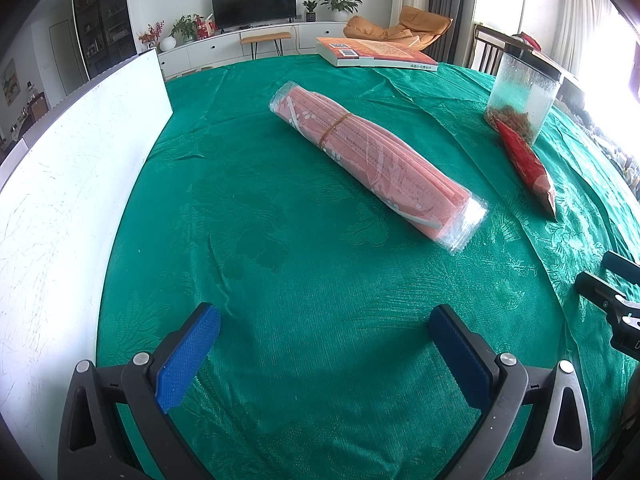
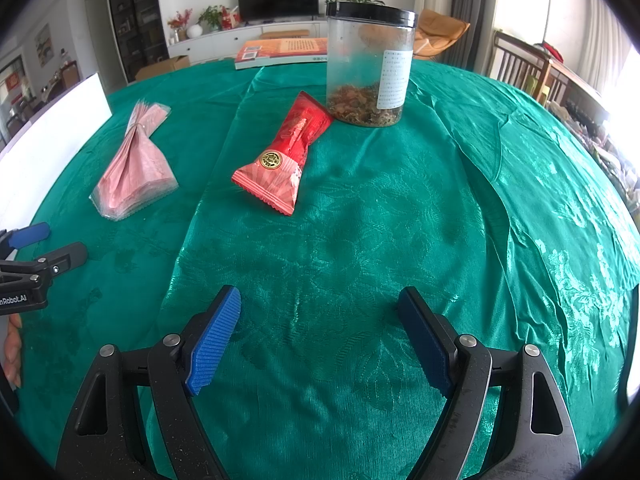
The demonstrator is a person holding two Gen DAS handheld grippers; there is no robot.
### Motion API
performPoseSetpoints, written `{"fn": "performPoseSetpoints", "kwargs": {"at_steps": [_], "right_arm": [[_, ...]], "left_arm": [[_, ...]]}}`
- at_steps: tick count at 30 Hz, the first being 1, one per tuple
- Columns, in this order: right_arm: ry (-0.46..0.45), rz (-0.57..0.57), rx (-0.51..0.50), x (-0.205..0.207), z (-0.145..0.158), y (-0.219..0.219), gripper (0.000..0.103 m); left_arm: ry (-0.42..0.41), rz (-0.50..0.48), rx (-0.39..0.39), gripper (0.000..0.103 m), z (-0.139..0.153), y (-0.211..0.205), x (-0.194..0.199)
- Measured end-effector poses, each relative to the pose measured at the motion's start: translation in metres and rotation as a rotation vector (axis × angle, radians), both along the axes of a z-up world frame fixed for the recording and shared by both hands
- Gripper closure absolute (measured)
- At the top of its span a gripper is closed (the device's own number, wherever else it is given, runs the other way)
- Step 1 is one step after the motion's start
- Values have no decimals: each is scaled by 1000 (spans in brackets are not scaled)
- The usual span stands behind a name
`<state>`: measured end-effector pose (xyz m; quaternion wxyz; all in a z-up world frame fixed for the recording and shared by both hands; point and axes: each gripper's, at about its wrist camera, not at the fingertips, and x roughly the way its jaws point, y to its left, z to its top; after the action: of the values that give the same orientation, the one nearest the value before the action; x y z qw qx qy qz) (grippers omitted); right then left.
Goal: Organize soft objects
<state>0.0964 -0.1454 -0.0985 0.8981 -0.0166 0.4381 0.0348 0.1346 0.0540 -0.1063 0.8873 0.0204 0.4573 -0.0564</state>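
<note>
A clear-wrapped pack of pink masks (image 1: pixel 360 160), bound by a rubber band, lies on the green tablecloth ahead of my left gripper (image 1: pixel 324 320), which is open and empty. The pack also shows in the right wrist view (image 2: pixel 134 164) at the left. A red snack packet (image 2: pixel 284 156) lies in front of my right gripper (image 2: pixel 320 312), which is open and empty. The packet shows at the right of the left wrist view (image 1: pixel 524 160). Each gripper sees the other at its frame's edge: the right one (image 1: pixel 612 292) and the left one (image 2: pixel 36 256).
A clear plastic jar (image 2: pixel 370 64) with a black lid and dried bits stands behind the packet. A book (image 1: pixel 376 53) lies at the table's far edge. A white board (image 1: pixel 60 200) stands along the left side. Chairs stand at the far right.
</note>
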Motion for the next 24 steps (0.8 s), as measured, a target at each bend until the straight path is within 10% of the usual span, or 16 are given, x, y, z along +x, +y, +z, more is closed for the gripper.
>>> {"fn": "performPoseSetpoints", "kwargs": {"at_steps": [16,24], "right_arm": [[0,0,1,0,0,0,20],[1,0,1,0,0,0,19]], "left_arm": [[21,0,-3,0,1,1,3],[55,78,-358,0,33,27,39]]}}
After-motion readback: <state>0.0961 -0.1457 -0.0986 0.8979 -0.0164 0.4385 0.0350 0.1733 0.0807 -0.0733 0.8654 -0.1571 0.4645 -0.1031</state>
